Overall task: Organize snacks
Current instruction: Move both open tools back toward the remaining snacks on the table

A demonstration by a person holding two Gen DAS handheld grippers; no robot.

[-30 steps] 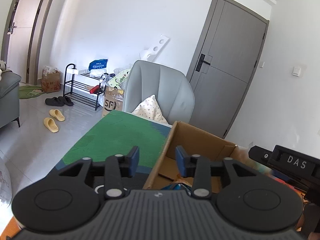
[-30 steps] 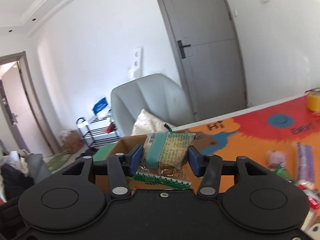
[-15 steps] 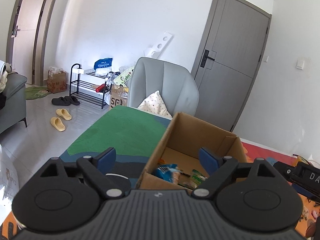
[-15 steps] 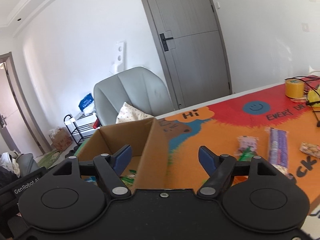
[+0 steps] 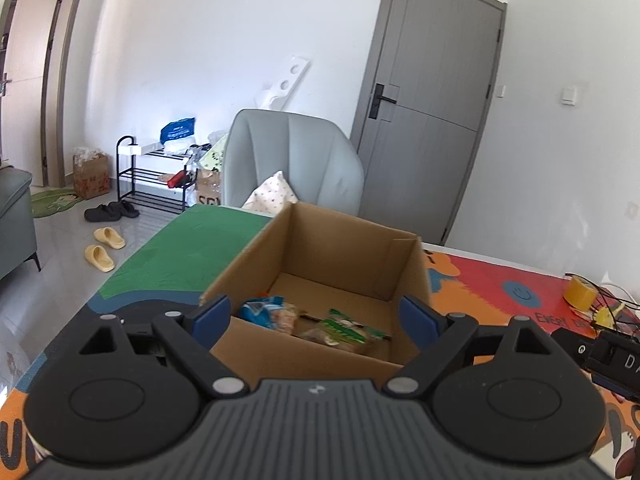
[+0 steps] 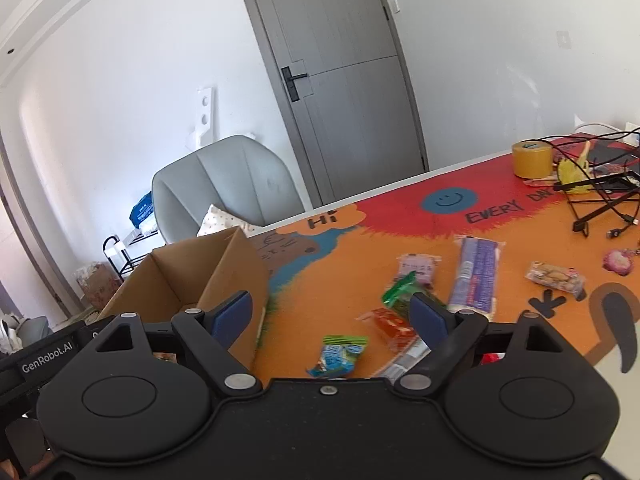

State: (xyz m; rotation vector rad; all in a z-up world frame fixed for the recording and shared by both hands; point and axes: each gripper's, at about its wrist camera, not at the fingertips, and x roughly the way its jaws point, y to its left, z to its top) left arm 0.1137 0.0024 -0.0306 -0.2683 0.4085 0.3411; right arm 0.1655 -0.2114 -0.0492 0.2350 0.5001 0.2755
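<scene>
Looking along our left gripper (image 5: 315, 316), we see its jaws spread wide with nothing between the pads; beyond them stands the open cardboard box (image 5: 352, 240), one corner turned toward us. On its floor lie a blue-and-white snack packet (image 5: 266, 312) and a green-and-white snack packet (image 5: 342, 330), side by side near the front wall, the green one's long axis running left to right.

Our right gripper (image 6: 331, 316) has just been opening further, and its jaws stand wide and empty. The box (image 6: 236, 276) sits left of it, its near wall just beside the left finger (image 6: 232, 314). Ahead on the orange mat (image 6: 332, 276) the loose snacks are scattered: a small blue-green packet (image 6: 336, 354) between the fingers' lines, an orange packet (image 6: 390, 322) and a green packet (image 6: 400, 294) near the right finger, a pink packet (image 6: 418, 268) farther off, and a long purple packet (image 6: 476, 270) pointing away from us. A biscuit packet (image 6: 554, 276) lies well to the right. A yellow tape roll (image 6: 532, 158) and tangled black cables (image 6: 600, 196) sit at the far right.
</scene>
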